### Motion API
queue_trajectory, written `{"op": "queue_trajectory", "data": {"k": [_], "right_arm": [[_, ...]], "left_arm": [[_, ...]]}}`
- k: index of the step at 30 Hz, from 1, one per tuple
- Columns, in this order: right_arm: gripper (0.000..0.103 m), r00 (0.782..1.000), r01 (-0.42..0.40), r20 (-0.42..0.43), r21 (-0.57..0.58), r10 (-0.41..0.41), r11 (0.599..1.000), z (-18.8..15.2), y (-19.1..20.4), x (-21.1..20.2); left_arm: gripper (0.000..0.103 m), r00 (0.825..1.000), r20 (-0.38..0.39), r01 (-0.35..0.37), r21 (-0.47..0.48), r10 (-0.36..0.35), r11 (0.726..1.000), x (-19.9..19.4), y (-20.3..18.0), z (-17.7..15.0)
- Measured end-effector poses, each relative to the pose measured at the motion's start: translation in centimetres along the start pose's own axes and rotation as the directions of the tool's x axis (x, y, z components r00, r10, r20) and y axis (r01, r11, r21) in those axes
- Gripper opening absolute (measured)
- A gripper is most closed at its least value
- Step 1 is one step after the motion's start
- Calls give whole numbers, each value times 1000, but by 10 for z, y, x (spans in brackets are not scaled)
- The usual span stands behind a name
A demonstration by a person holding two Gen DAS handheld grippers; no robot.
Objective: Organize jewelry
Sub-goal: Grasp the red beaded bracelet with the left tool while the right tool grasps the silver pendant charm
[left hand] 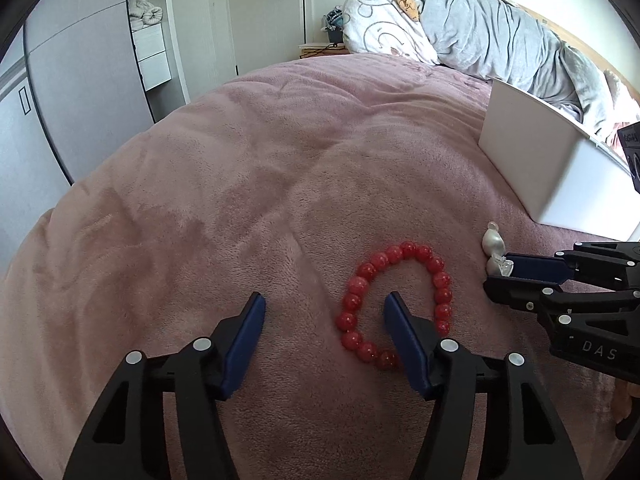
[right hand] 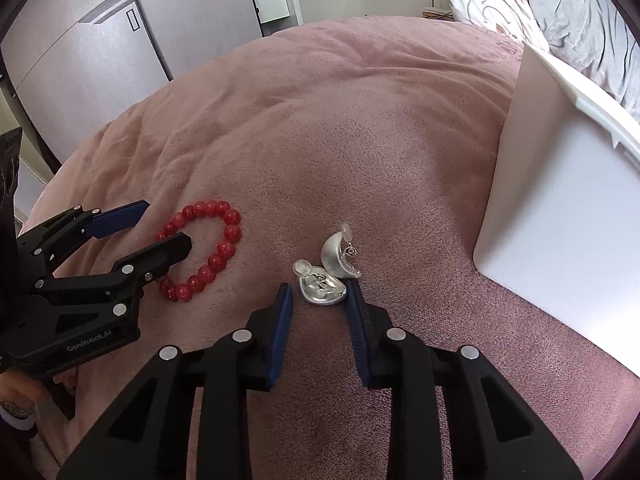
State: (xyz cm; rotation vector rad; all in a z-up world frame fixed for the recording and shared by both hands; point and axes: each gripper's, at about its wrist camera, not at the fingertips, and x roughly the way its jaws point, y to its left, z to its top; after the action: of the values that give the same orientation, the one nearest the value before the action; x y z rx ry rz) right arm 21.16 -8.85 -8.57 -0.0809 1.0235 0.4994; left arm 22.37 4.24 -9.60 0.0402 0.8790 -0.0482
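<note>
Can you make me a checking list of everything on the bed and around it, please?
Surface: pink fuzzy blanket, rumpled.
Job's things: red bead bracelet, one finger of the left tool inside its loop; two silver earrings between the right tool fingers; white box alongside.
Clutter: nothing seen.
Grippers: both tools open, nothing gripped.
Cables: nothing seen.
Surroundings: grey duvet, white door, wardrobe.

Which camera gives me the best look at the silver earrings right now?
Right wrist: both earrings lie in full view just ahead of the right claw. In the left wrist view the earrings sit near the edge, small and partly hidden behind that claw.
</note>
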Motion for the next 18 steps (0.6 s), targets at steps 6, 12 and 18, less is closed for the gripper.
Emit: {"op": "queue_trajectory", "data": {"k": [6, 12, 18], "right_arm": [[24, 1000, -17, 7, 17, 17, 1000, -3, -1, -4], [24, 999, -41, 5, 29, 41, 999, -3, 2, -13], [24, 998, -56, 26, 18, 56, 998, -3, 9, -32]], "left_arm": [[46, 1000, -2, -26, -12, 26, 1000, -3, 3, -5], [25, 1000, 13, -22, -56, 23, 998, -14, 11, -10], [6, 1000, 11, -14, -90, 15, 996, -31, 15, -15]]}}
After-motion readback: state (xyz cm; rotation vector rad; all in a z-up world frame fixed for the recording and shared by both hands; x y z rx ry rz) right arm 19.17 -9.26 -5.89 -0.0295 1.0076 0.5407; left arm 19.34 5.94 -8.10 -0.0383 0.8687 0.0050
